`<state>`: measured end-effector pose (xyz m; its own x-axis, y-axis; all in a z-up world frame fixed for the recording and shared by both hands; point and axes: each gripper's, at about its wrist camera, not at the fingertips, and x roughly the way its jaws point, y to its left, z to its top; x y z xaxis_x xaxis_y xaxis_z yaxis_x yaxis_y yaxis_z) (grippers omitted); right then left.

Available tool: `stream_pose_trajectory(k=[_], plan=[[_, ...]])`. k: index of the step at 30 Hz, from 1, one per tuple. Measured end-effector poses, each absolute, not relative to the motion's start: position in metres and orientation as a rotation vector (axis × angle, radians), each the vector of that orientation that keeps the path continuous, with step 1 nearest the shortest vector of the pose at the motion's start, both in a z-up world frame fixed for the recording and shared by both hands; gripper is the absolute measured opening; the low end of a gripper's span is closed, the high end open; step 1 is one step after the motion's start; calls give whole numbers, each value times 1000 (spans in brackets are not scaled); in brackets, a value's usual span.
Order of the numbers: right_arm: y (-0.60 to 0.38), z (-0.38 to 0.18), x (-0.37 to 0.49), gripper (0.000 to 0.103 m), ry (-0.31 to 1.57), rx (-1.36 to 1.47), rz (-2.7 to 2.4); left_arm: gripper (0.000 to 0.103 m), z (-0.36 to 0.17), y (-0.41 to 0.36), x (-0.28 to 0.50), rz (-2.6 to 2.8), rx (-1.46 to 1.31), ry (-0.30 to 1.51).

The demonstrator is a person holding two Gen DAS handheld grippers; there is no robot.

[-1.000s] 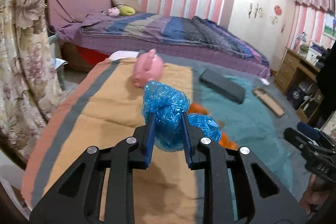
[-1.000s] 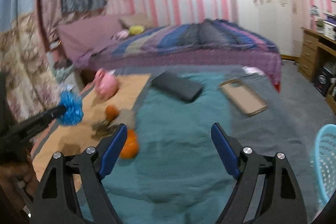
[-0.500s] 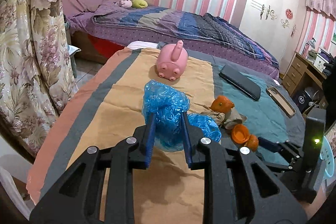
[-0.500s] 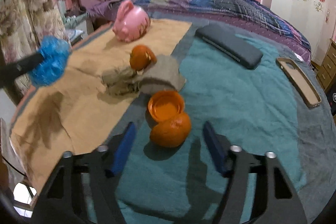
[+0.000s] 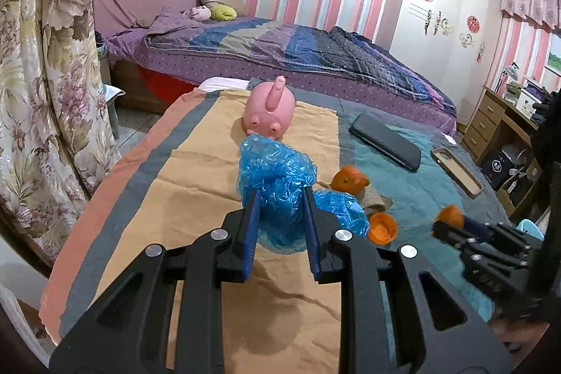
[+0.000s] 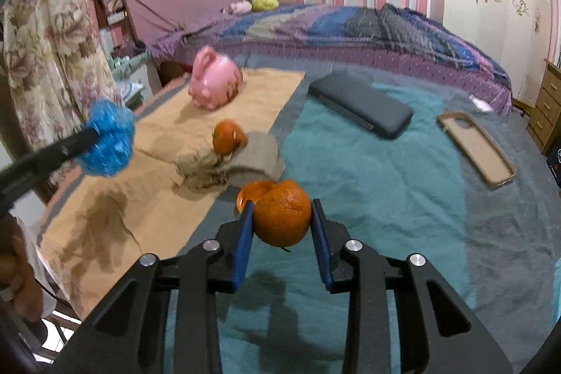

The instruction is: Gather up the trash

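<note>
My left gripper (image 5: 280, 198) is shut on a crumpled blue plastic bag (image 5: 277, 177) and holds it above the tan cloth; the bag also shows in the right wrist view (image 6: 110, 142). My right gripper (image 6: 282, 216) is shut on an orange peel half (image 6: 282, 216), lifted just above the teal cloth; it shows in the left wrist view (image 5: 450, 214). A second peel cup (image 5: 383, 228) lies on the table, partly hidden behind the held peel in the right wrist view (image 6: 250, 193). A third peel piece (image 6: 228, 136) sits on a crumpled brown paper (image 6: 242, 160).
A pink piggy bank (image 6: 214, 83) stands at the far end of the tan cloth. A black flat case (image 6: 361, 104) and a tan phone case (image 6: 477, 148) lie on the teal cloth. A bed (image 5: 298, 48) is behind, floral curtains (image 5: 38, 58) to the left.
My right gripper has moved in and closed on the orange peel half, lifting it off the cloth. My left gripper has kept hold of the blue bag and shifted slightly.
</note>
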<state>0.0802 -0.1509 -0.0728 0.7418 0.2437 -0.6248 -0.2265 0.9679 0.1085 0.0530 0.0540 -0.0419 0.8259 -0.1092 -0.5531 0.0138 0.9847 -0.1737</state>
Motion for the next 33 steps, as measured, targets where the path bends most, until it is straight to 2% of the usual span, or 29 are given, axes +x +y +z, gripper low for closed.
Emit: stream_pose_trajectory(k=[13,33], plan=[[-201,-40,55,32,594,108,243,22,-32,18,50,-128,-142,570],[-230,-31,44,31,561,141,222,22,-28,-9,47,-174,-117,557]])
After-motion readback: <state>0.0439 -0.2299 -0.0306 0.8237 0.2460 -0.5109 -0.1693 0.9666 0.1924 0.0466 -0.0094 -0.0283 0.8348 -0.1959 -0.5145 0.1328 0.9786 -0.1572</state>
